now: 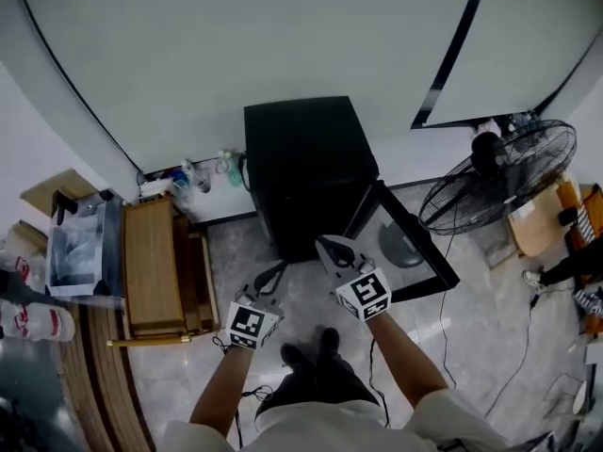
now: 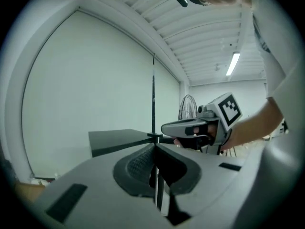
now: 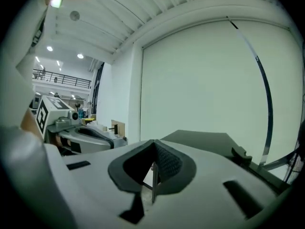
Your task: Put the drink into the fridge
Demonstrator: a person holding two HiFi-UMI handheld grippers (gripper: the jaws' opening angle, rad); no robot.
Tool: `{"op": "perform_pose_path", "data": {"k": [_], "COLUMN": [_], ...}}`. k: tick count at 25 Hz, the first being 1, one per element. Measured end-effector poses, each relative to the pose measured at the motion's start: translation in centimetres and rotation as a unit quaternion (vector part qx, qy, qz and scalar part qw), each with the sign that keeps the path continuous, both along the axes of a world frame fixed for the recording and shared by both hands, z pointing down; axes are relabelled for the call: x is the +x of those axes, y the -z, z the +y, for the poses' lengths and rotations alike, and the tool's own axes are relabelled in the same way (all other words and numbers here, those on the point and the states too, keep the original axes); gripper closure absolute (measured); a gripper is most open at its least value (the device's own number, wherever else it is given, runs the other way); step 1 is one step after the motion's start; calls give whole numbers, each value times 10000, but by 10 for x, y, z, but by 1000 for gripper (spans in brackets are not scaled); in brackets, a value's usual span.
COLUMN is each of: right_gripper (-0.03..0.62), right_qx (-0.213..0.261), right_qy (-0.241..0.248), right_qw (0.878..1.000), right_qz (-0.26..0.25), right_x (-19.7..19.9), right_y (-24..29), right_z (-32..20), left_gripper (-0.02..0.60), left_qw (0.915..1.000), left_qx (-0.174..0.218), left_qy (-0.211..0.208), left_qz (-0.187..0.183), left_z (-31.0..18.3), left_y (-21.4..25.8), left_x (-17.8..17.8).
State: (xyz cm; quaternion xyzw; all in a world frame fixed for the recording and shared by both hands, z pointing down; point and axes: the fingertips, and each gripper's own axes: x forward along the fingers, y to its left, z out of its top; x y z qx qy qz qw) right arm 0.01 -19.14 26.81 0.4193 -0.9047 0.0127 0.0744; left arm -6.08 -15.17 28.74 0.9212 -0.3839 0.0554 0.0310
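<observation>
Standing over the black fridge, its door swung open to the right. Left gripper and right gripper are both pinched together with nothing in them. Red-labelled drink bottles lie far left on the bench, well apart from both.

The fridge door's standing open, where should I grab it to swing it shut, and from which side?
Take the fridge door by its free upright edge, the end away from the hinge, probably with the right tool coming from the person's side. The door stands swung out to the right, so that edge is nearest. The tool is shut; open it first.
</observation>
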Motion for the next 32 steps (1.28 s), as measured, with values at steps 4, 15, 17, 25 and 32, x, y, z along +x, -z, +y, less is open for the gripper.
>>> {"op": "perform_pose_path", "data": {"k": [4,15,17,25,32], "right_gripper": [599,599,599,599,599], "right_qx": [79,106,37,26,101], "right_qy": [60,174,188,337,449], "right_qw": [10000,9998,9998,9994,9989], "right_qz": [-2,-54,-25,-19,32], "right_x": [5,67,80,126,136], "right_y": [34,61,60,81,93], "right_z": [30,105,122,194,236], "left_gripper": [572,572,572,572,572], "left_qw": [9999,9988,9982,9942,9923], "left_qx": [8,-17,-77,-55,-65], "left_qy": [87,479,583,1052,1215], "left_qz": [78,92,113,232,218], "left_z": [25,102,121,195,243], "left_y": [33,56,57,84,97], "left_x": [6,57,66,88,90]}}
